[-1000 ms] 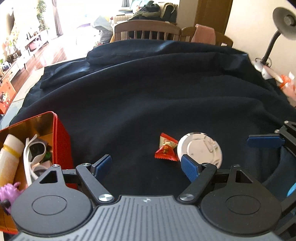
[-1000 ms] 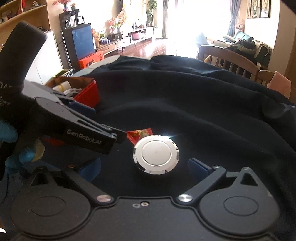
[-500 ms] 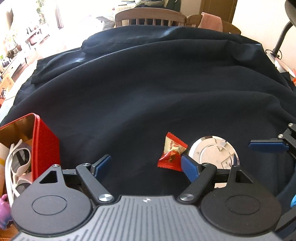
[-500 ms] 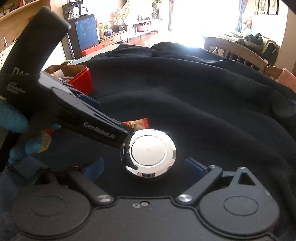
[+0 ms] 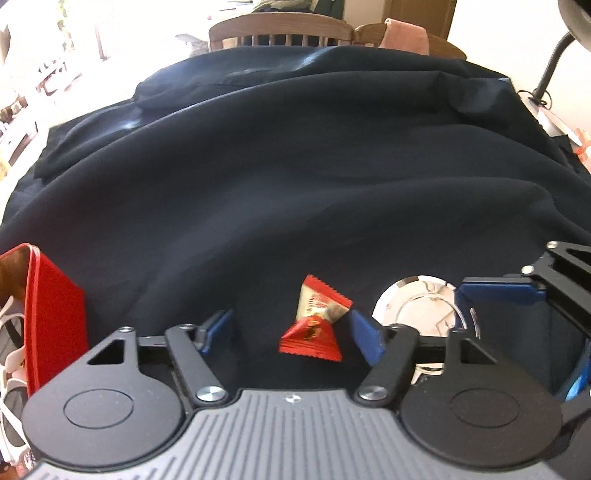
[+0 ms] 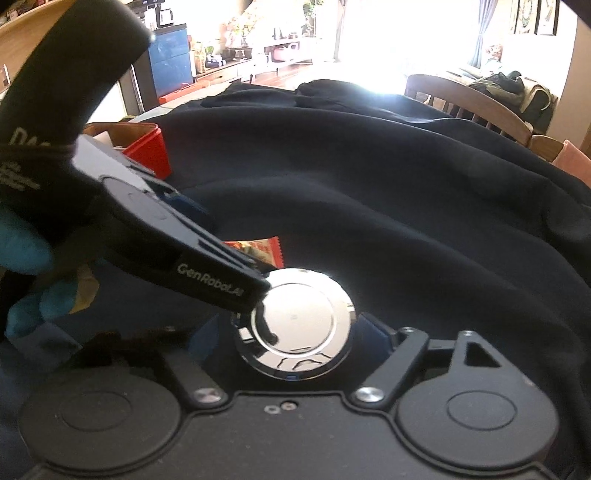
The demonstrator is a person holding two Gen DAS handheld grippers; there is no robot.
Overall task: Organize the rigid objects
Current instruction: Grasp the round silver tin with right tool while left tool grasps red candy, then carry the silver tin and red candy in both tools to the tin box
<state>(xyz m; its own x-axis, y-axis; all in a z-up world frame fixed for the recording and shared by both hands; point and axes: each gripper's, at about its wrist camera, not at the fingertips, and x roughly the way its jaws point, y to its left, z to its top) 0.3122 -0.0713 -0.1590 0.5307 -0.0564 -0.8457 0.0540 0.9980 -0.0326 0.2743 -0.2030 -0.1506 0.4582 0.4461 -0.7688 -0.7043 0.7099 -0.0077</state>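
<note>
Across the left wrist view, the left hand-held gripper (image 5: 290, 334) sits low over the dark cloth (image 5: 295, 192) that covers the surface, its blue-padded fingers spread wide with nothing clamped between them. A red and cream candy wrapper (image 5: 316, 320) lies on the cloth inside that gap, close to the right-side finger. Just right of that finger is a shiny round metal disc (image 5: 417, 301), and the right hand-held gripper (image 5: 517, 291) comes in from the right edge with one blue finger at the far side of the disc. At the left edge stands a red tin box (image 5: 55, 314) with white sunglasses (image 5: 11, 354) inside it. Wooden chairs (image 5: 280, 31) stand behind the surface, and a lamp arm (image 5: 550, 70) rises at the far right. From the right wrist view, the right hand-held gripper (image 6: 291, 334) has its fingers drawn in against both sides of the metal disc (image 6: 299, 325), holding it at the rim. The left hand-held gripper (image 6: 192, 258) crosses in from the left, its tip overlapping the left edge of the disc; whether it touches cannot be told. The candy wrapper (image 6: 258, 251) peeks out behind it, and the red tin box (image 6: 147, 151) stands farther back on the left.
</note>
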